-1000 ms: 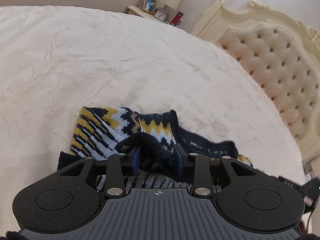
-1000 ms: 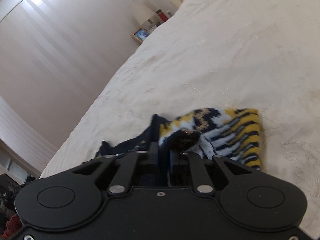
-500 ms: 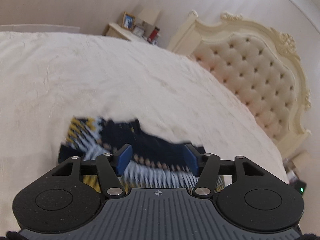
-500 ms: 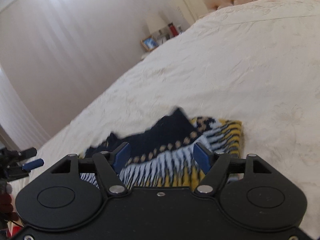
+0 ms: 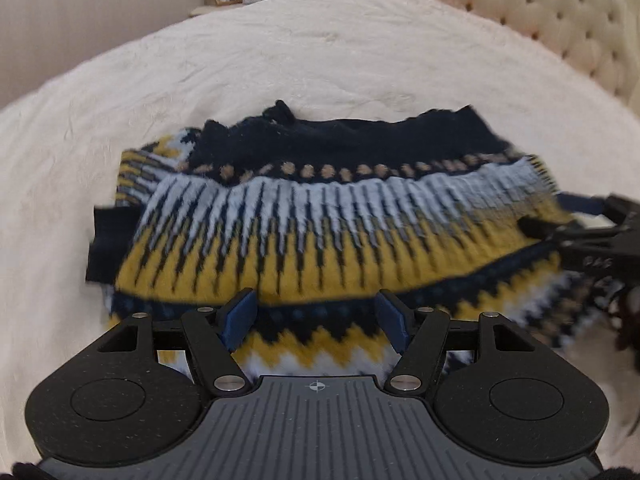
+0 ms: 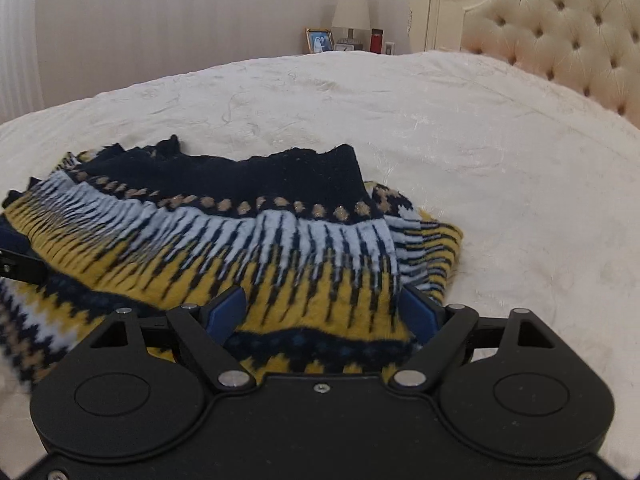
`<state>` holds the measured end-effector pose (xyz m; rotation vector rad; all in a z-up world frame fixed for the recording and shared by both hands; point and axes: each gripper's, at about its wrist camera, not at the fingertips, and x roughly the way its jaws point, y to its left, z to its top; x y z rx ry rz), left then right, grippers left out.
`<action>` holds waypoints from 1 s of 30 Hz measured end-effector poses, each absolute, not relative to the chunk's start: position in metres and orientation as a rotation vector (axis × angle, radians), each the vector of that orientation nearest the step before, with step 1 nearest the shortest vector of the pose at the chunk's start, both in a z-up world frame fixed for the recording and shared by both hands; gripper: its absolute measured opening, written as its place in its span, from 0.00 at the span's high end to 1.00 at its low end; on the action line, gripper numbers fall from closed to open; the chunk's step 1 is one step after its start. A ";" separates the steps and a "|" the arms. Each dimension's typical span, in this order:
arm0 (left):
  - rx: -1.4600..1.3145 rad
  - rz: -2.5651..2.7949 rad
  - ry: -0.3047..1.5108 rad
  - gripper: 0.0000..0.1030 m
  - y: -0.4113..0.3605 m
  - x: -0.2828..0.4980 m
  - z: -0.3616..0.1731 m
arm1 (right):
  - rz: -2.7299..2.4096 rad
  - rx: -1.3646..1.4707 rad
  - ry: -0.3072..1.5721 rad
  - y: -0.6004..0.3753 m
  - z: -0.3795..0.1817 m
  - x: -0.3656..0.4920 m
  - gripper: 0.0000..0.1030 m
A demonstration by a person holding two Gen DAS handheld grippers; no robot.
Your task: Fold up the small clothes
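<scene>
Bed (image 6: pixel 500 152) fills most of both views — cream bedspread, faint embroidered pattern, lightly creased. Tufted cream headboard (image 6: pixel 560 28) at right, buttoned, carved ivory frame. Nightstand (image 5: pixel 208 10) beyond far bed edge carries lamp with pale shade (image 6: pixel 351 10), framed photo (image 6: pixel 319 40), small clock (image 6: pixel 347 46), red canister (image 6: pixel 376 40). Wall behind — pale beige, fine vertical ribbing. Soft, even daylight.

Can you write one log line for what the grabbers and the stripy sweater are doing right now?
left gripper: opening, nothing pinched | right gripper: opening, nothing pinched | sweater: folded, lying on bed
</scene>
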<state>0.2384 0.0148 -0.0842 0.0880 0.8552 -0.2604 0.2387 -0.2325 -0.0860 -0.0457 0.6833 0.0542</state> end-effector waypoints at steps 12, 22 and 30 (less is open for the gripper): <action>0.072 -0.182 0.858 0.30 0.015 0.270 -0.091 | 0.045 0.129 0.683 -0.252 -0.086 0.244 0.12; -0.037 -0.216 0.825 0.30 -0.004 0.265 -0.045 | 0.041 0.415 0.616 -0.295 -0.070 0.239 0.09; 0.123 -0.226 0.859 0.30 -0.056 0.301 -0.067 | 0.016 0.485 0.632 -0.313 -0.075 0.239 0.09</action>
